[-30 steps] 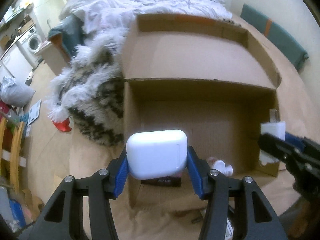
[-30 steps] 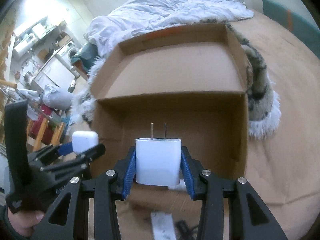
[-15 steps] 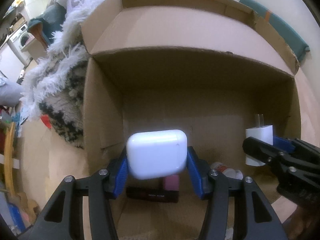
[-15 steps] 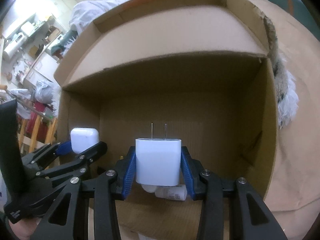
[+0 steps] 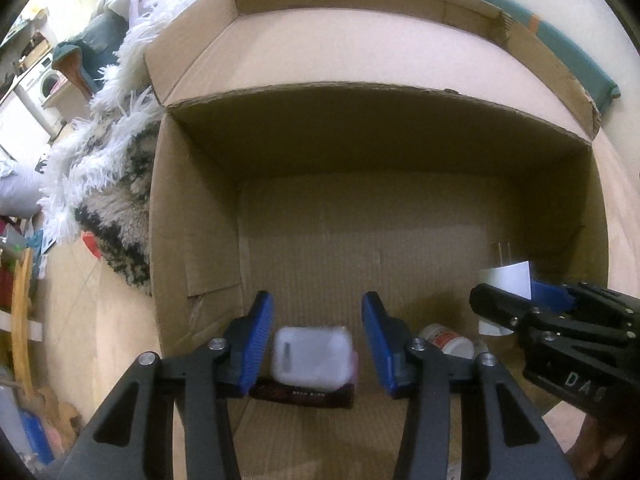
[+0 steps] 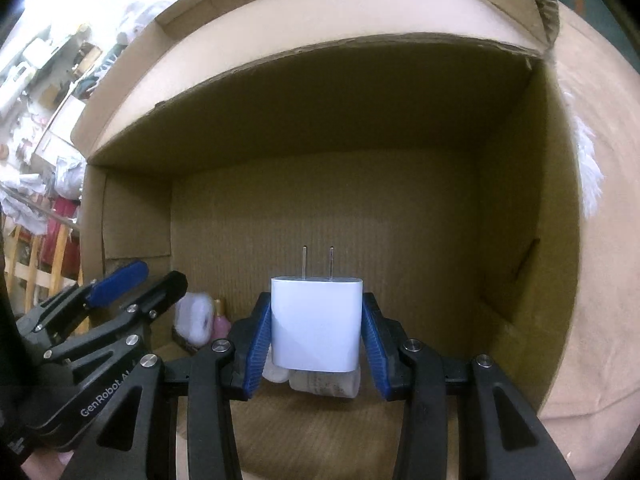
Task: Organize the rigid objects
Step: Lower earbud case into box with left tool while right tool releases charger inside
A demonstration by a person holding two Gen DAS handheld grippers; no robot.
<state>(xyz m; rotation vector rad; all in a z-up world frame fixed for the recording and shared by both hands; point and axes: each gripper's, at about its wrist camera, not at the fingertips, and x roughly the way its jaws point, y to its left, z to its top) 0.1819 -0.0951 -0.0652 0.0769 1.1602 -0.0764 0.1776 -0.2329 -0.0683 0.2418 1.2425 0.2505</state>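
1. Two grippers reach into one open cardboard box. The left gripper has its blue-padded jaws spread apart with nothing between them.
2. Just beyond and below that gap lies a white earbud case, slightly blurred, clear of both pads and resting on a dark flat box on the carton floor. From the right wrist view the same case shows past the left gripper's fingers, with a small pink bottle just beside it.
3. The right gripper is clamped on a white wall charger; both blue pads press its sides, and its two metal prongs point away from the camera toward the back wall of the box.
4. Beneath the charger, partly hidden by it, a small white labelled bottle lies on its side on the floor. The left wrist view shows it between the two grippers.
5. Beyond the jaws, the ribbed carton floor runs to the shadowed back wall, with a raised flap above it.
6. Outside the box, left of the left gripper, a shaggy black-and-white rug lies against the carton's side.
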